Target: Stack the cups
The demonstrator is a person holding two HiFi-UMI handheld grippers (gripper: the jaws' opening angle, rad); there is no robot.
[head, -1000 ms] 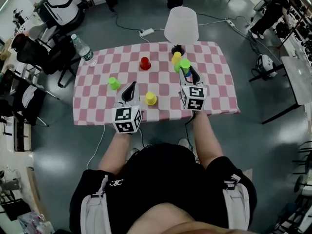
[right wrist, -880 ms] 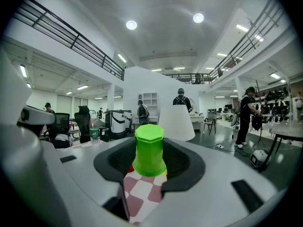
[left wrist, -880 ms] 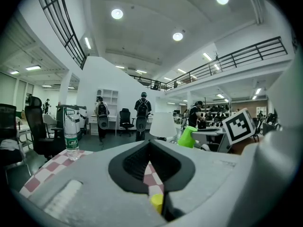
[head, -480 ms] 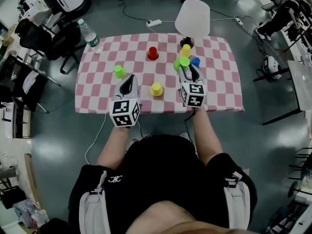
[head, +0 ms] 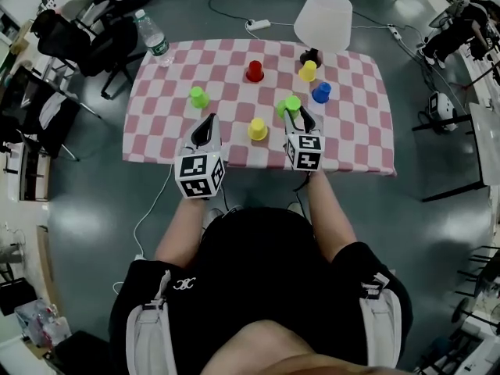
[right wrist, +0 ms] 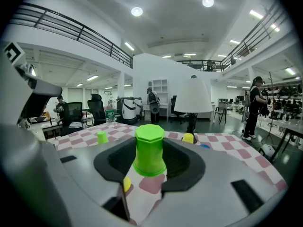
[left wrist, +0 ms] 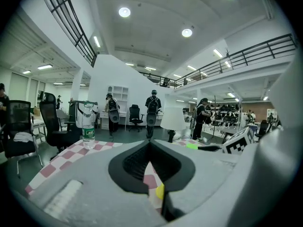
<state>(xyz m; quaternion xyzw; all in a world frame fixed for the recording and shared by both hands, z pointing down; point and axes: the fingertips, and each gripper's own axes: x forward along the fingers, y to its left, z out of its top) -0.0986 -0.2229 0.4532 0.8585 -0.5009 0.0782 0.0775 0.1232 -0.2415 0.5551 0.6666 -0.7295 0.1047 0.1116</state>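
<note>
My right gripper (head: 292, 114) is shut on an upside-down green cup (head: 291, 104), which shows upright between the jaws in the right gripper view (right wrist: 149, 150), low over the checked table (head: 172, 123). A yellow cup (head: 257, 129) stands just left of it and shows under the jaws (right wrist: 126, 184). Further off are a second green cup (head: 198, 97), a red cup (head: 255, 71), a blue cup (head: 321, 93) and another yellow cup (head: 308, 70). My left gripper (head: 208, 125) is shut on nothing, left of the near yellow cup (left wrist: 160, 191).
A white lamp (head: 323, 18) stands at the table's far right behind the far yellow cup. A water bottle (head: 154, 37) stands on the far left corner. Office chairs, cables and people fill the room around the table.
My right gripper has come down and back toward the near edge with the green cup, uncovering the blue cup. My left gripper has shifted a little over the cloth.
</note>
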